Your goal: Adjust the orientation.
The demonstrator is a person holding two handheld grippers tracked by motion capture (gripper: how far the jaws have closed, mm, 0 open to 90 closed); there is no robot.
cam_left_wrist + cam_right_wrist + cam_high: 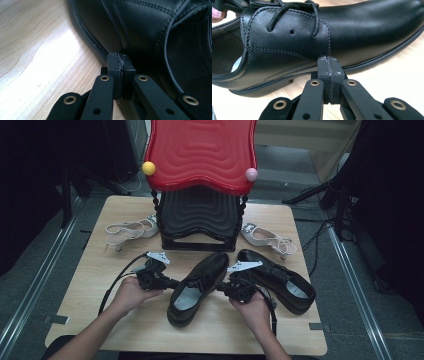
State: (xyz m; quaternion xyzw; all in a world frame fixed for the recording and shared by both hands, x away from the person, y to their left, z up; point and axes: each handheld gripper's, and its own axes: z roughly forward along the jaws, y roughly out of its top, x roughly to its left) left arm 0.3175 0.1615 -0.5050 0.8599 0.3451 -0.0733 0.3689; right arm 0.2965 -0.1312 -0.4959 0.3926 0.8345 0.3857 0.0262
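Observation:
A black leather lace-up shoe [210, 269] lies on the wooden table [95, 285], toe pointing away and to the right. My left gripper [173, 283] is shut, its tips against the shoe's left side [140, 27] just above the sole. My right gripper [220, 288] is also shut, its tips touching the shoe's right flank [362, 32] below the laces [294, 10]. Nothing is between the jaws of the left gripper [121, 59] or the right gripper [329, 62]. A second black shoe [282, 280] lies to the right of my right hand.
A shoe rack stands at the back centre, with a red wavy top shelf [200, 150] over a black lower shelf [200, 215]. White heeled sandals lie on either side of it, one at the left [131, 230] and one at the right [265, 238]. Dark floor surrounds the table.

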